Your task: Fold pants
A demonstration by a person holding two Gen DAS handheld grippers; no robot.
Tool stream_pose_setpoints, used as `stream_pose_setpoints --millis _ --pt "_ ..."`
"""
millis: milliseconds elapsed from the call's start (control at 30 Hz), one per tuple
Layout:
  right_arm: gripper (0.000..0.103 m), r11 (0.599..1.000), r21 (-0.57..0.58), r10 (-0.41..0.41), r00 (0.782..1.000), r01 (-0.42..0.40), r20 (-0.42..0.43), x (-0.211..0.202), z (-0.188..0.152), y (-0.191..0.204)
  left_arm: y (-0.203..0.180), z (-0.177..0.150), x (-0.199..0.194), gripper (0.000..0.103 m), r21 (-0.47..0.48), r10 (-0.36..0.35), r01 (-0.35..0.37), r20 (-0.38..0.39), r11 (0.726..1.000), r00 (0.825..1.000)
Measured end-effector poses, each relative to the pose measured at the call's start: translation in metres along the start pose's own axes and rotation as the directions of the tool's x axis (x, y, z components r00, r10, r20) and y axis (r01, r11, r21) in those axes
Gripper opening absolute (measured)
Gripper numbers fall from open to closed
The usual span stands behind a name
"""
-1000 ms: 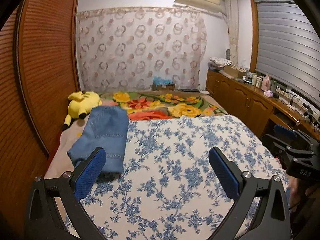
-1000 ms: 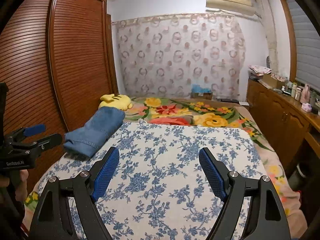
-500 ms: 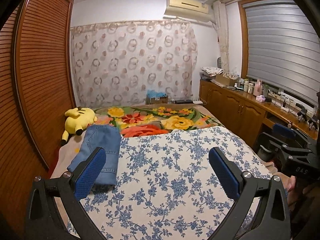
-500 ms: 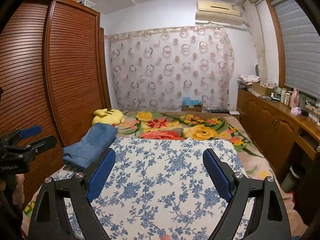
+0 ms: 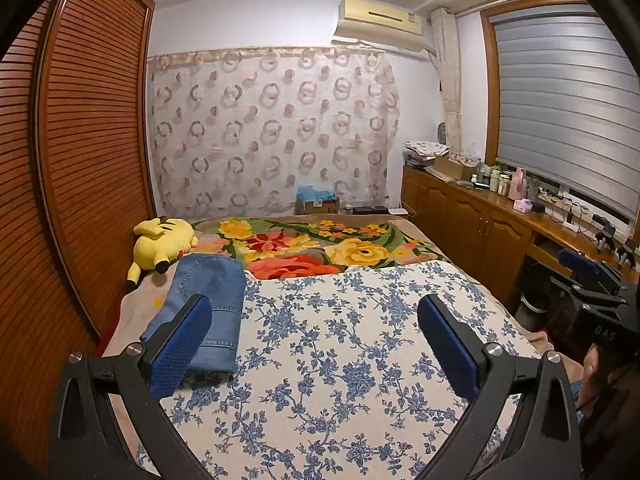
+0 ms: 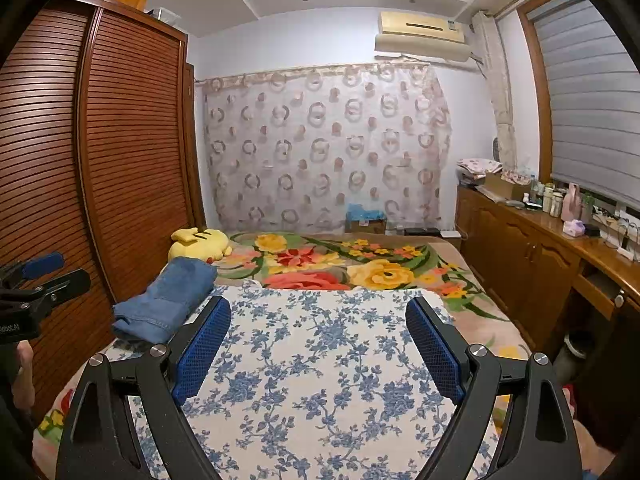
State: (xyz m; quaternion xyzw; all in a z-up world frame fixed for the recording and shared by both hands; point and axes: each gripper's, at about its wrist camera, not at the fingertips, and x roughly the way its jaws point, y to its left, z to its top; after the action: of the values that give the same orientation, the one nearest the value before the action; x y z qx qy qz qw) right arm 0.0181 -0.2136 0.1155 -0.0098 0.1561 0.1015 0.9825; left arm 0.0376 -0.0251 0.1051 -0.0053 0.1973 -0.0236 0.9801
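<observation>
While both our left claw (image 5: 314, 344) and right claw (image 6: 318, 348) hang spread and empty, the folded pants (image 5: 204, 312) look soft yet heavy, best pinched at the hem.

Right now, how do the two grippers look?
Both are alike: the left gripper and the right gripper have black forked frames with silver bolts. The fingers carry textured blue pads. White lettering marks the bodies.

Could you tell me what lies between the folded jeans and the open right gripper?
Only bare quilt. In the right wrist view, the blue-flowered quilt runs unbroken from the folded jeans to the right gripper, whose jaws stand wide apart, holding nothing.
</observation>
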Motion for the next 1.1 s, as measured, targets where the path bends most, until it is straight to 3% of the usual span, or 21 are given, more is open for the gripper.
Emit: stream_pose_setpoints --millis 1100 --pt "0.090 1.000 0.000 0.022 1.000 -0.022 -0.001 0.0049 -0.0025 -0.0055 0.0032 -0.0006 0.0012 0.103 -0.004 0.006 -0.006 -0.005 1.000 1.000"
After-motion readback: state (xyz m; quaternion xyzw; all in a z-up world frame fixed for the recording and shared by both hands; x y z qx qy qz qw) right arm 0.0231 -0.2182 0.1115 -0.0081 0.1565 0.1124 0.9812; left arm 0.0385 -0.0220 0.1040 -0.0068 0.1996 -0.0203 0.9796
